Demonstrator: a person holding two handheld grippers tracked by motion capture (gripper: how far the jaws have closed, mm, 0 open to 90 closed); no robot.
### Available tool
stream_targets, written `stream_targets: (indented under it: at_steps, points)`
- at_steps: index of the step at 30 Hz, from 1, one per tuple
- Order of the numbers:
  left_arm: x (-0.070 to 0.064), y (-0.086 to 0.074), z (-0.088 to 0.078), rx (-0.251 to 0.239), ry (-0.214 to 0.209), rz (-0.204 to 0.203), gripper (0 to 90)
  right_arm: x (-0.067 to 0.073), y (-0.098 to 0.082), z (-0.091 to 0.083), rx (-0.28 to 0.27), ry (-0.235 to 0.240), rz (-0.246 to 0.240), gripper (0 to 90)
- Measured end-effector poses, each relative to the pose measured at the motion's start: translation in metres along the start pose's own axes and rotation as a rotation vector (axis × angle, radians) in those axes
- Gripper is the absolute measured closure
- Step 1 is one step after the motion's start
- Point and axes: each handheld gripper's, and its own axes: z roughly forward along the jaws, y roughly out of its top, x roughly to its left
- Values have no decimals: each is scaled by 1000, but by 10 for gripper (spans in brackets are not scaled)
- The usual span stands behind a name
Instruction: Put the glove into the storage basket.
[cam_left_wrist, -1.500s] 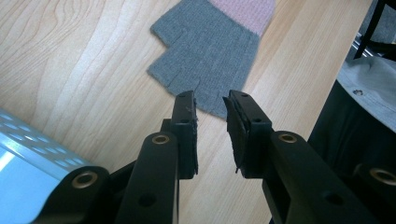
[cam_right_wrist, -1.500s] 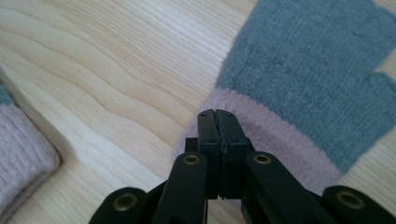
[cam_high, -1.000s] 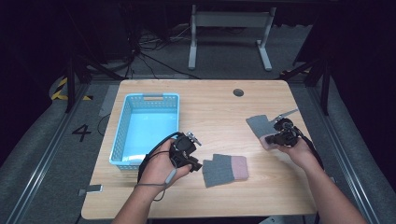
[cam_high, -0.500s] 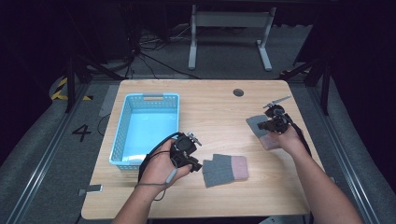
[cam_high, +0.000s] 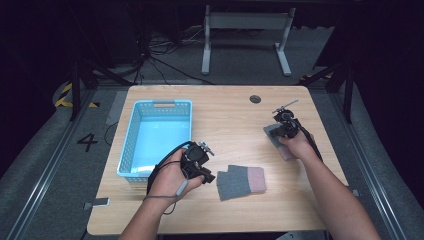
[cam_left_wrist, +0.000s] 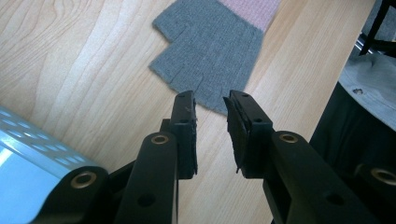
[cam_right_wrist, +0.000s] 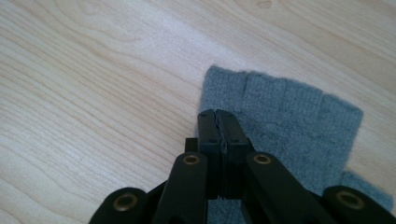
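Note:
Two grey knit gloves with pink cuffs lie flat on the wooden table (cam_high: 230, 110). The near glove (cam_high: 240, 181) (cam_left_wrist: 210, 56) rests just right of my left gripper (cam_high: 206, 175) (cam_left_wrist: 212, 100), whose jaws stand apart with nothing between them, tips short of the glove's finger ends. The far glove (cam_high: 272, 134) (cam_right_wrist: 285, 116) is at the table's right, its cuff partly under the person's right hand. My right gripper (cam_high: 280, 129) (cam_right_wrist: 218, 116) hovers over its grey finger part with the pads pressed together; no fabric shows between them.
A light blue plastic basket (cam_high: 131, 135) (cam_left_wrist: 28, 158) stands on the left half of the table, close behind the left hand. A small round cable hole (cam_high: 255, 99) sits near the back edge. Dark floor, cables and a metal stand lie beyond the table.
The right hand has moved left and farther from the person, bringing its shut gripper over the far glove's grey part. That glove has stayed put. The left hand and near glove are unchanged.

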Motion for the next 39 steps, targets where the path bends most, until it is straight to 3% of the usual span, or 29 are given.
stream_targets:
  at_steps: [7, 11, 17, 18, 27, 32, 39]
  points:
    - [-1, 0, 0, -3, -2, 4, 725, 10, -5, -2, 8, 21, -38, 893]
    - [-2, 0, 0, -1, -1, 3, 725, 22, -11, -4, 15, 50, -91, 893]
    - [-2, 1, 0, 2, -6, 5, 725, 26, -12, -9, 5, 57, -111, 892]
    - [-2, 1, 0, 0, -6, 6, 725, 24, -12, -16, -25, 64, -95, 889]
    - [-3, 3, 0, -5, -6, 11, 724, 9, -20, -50, -114, 62, -45, 752]
    - [-3, 3, 0, -5, -5, 11, 723, 1, -24, -57, -119, 58, -29, 668]
    - [-4, 3, -1, -6, -6, 8, 724, -15, -29, -57, -61, 47, -2, 586]
